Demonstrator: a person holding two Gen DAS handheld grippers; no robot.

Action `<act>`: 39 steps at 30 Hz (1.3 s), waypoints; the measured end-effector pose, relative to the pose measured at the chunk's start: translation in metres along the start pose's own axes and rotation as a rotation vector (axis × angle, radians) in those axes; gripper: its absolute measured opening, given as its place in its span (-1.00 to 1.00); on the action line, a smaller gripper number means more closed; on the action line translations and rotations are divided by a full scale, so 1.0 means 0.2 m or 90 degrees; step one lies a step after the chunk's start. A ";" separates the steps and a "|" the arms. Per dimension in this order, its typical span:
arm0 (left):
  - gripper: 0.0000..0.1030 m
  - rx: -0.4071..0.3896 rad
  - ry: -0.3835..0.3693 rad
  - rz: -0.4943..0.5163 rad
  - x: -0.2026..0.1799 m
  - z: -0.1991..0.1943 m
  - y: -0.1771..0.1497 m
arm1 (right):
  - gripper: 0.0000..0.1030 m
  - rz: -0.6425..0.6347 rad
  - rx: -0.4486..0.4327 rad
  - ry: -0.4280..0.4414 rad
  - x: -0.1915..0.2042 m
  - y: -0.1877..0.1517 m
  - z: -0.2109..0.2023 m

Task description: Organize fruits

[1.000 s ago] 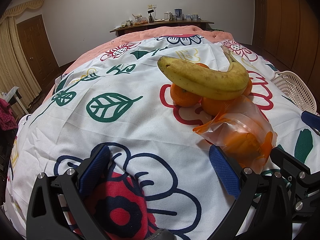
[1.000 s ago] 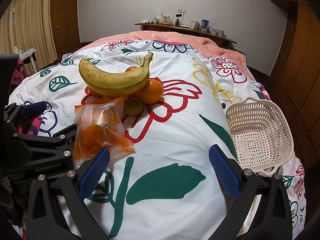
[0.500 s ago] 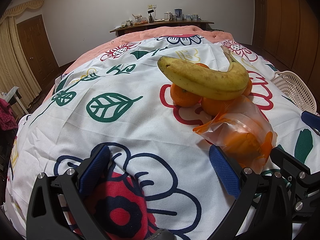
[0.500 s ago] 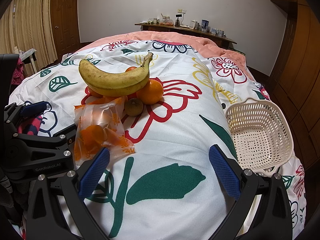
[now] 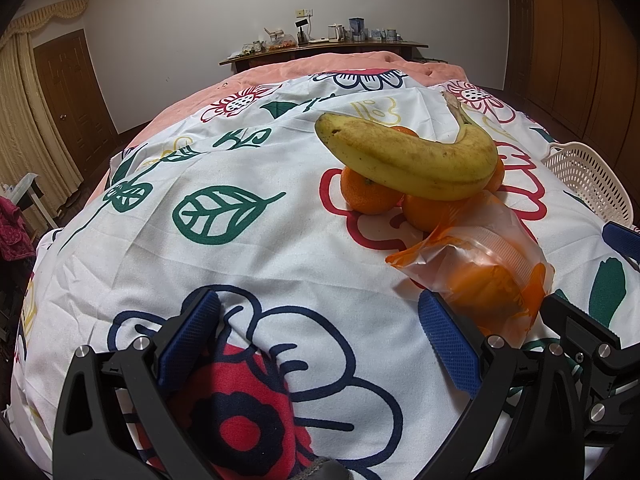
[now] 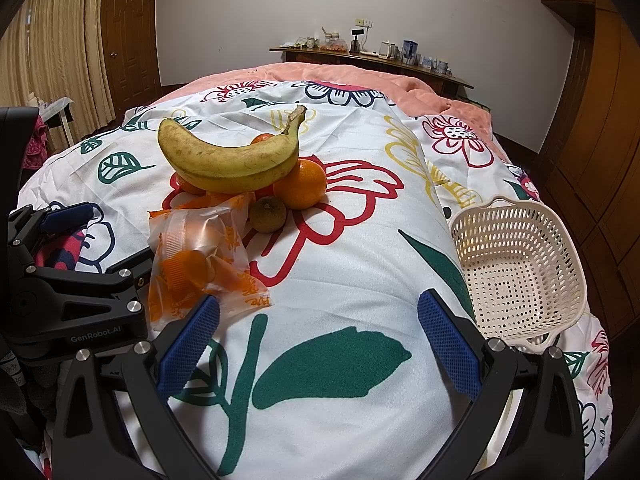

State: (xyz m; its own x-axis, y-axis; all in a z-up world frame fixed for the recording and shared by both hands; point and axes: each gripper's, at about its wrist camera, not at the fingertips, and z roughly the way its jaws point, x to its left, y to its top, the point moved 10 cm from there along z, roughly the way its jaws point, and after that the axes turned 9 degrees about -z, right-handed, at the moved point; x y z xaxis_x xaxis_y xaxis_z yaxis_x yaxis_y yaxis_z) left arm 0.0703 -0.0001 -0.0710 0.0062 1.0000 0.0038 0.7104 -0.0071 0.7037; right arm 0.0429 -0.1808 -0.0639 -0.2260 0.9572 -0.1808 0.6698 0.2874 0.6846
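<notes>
A yellow banana [image 5: 408,160] [image 6: 228,160] lies across several oranges [image 5: 370,196] [image 6: 300,184] on a flowered bedsheet. A small brownish-green fruit [image 6: 267,214] sits in front of them. A clear orange-printed bag [image 5: 484,268] [image 6: 200,256] holding an orange lies nearer me. An empty cream plastic basket [image 6: 520,268] [image 5: 588,180] sits to the right. My left gripper [image 5: 320,344] is open and empty, left of the bag. My right gripper [image 6: 318,340] is open and empty, between bag and basket.
The left gripper's black body [image 6: 72,300] shows at the right wrist view's left edge. The bedsheet [image 5: 240,248] covers a pink blanket [image 6: 360,76]. A cluttered wooden shelf [image 5: 320,46] stands at the far wall. Curtains [image 6: 64,48] and a door lie left.
</notes>
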 end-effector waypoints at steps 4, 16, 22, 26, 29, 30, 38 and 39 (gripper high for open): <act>0.95 0.000 0.000 0.000 0.00 0.00 0.00 | 0.91 0.000 0.000 0.000 0.00 0.00 0.00; 0.95 0.002 0.000 0.002 0.00 0.00 0.00 | 0.91 0.012 0.023 0.054 -0.01 0.01 -0.01; 0.95 0.001 -0.004 -0.001 0.01 0.00 0.00 | 0.91 0.000 0.033 0.069 0.00 0.01 -0.03; 0.95 -0.003 -0.020 -0.012 0.03 0.00 0.00 | 0.91 -0.004 0.028 0.075 0.00 0.01 -0.03; 0.95 -0.009 -0.036 -0.023 0.04 -0.04 0.00 | 0.91 0.003 0.032 0.087 -0.01 0.01 -0.03; 0.95 -0.011 -0.043 -0.028 0.04 -0.05 0.00 | 0.91 0.005 0.031 0.091 -0.01 0.01 -0.03; 0.95 -0.019 -0.064 -0.057 0.08 -0.18 0.03 | 0.91 0.048 0.012 0.106 -0.07 0.02 -0.08; 0.95 -0.015 -0.071 -0.061 0.07 -0.19 0.04 | 0.91 0.056 0.008 0.102 -0.09 0.02 -0.08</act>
State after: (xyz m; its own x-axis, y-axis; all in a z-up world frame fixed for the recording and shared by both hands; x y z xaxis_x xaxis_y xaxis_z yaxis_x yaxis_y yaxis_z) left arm 0.0502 0.0143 -0.0383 0.0176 0.9896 -0.1424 0.6952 0.0903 0.7132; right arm 0.0382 -0.1965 -0.0455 -0.2753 0.9613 -0.0059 0.7002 0.2047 0.6839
